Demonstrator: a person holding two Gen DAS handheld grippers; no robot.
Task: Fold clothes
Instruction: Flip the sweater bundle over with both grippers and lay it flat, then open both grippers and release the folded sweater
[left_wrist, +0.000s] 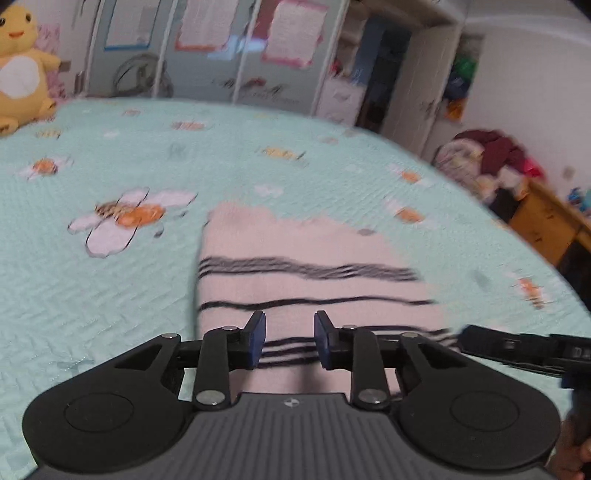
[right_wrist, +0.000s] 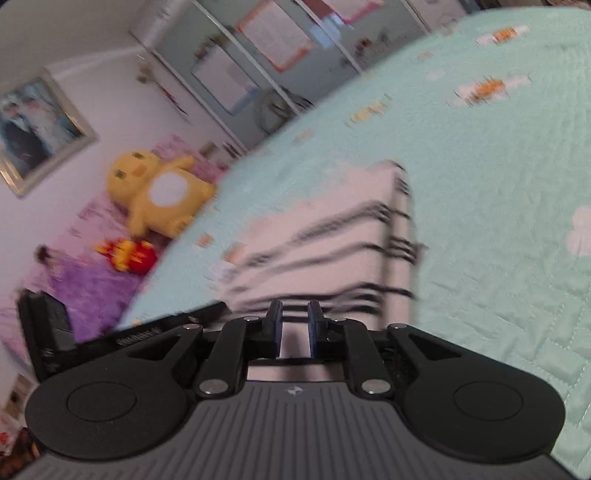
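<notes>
A pink knit garment (left_wrist: 295, 251) with thin black stripes lies folded into a rough rectangle on the mint quilted bed (left_wrist: 110, 314). My left gripper (left_wrist: 290, 325) hovers over its near part with the jaws partly apart; the stripes run unbroken through the gap, so no cloth is pinched. In the right wrist view the same garment (right_wrist: 332, 221) stretches away from my right gripper (right_wrist: 294, 314), whose pads stand a narrow gap apart over flat pink cloth. The right gripper's fingers (left_wrist: 480, 341) reach in at the garment's right edge. Both views are blurred.
A yellow plush toy (left_wrist: 18, 74) sits at the bed's head beside a red toy (right_wrist: 129, 254) on purple bedding. A pile of clothes (left_wrist: 487, 162) and a wooden cabinet (left_wrist: 543, 221) stand past the bed's right edge. Wardrobe doors (left_wrist: 221, 55) line the far wall.
</notes>
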